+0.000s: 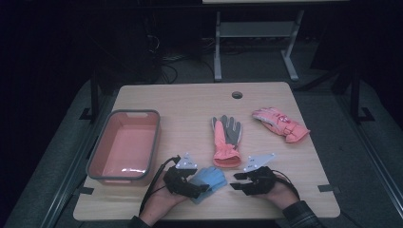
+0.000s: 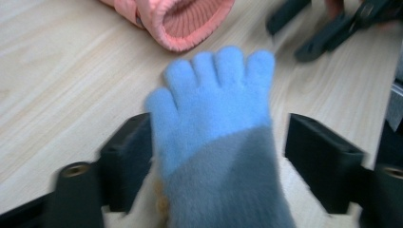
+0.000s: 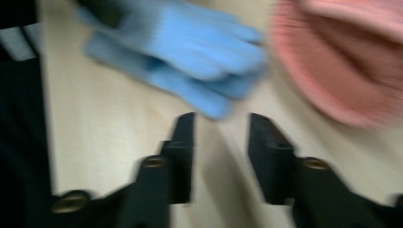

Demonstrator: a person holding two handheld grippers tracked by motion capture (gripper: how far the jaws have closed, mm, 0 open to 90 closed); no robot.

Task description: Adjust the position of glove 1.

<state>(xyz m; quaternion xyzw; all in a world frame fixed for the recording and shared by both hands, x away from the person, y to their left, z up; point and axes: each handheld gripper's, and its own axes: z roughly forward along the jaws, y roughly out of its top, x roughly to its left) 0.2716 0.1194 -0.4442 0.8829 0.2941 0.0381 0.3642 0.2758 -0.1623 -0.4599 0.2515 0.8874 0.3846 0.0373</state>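
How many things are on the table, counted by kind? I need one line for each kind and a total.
Gloves: 3, namely blue glove, orange and grey glove, pink glove
Bins: 1, namely pink bin
Total: 4

High view: dim overall, with the room behind nearly black and the tabletop (image 1: 190, 102) evenly but weakly lit; a small white glare patch sits on the floor of the pink bin (image 1: 124, 145). Left gripper view: brighter, with the blue glove (image 2: 214, 109) soft in focus and the far objects along the top edge smeared. Right gripper view: strong motion blur throughout, with the jaws, the glove and the pink cuff (image 3: 342, 61) all smeared and the left margin falling into dark shadow.
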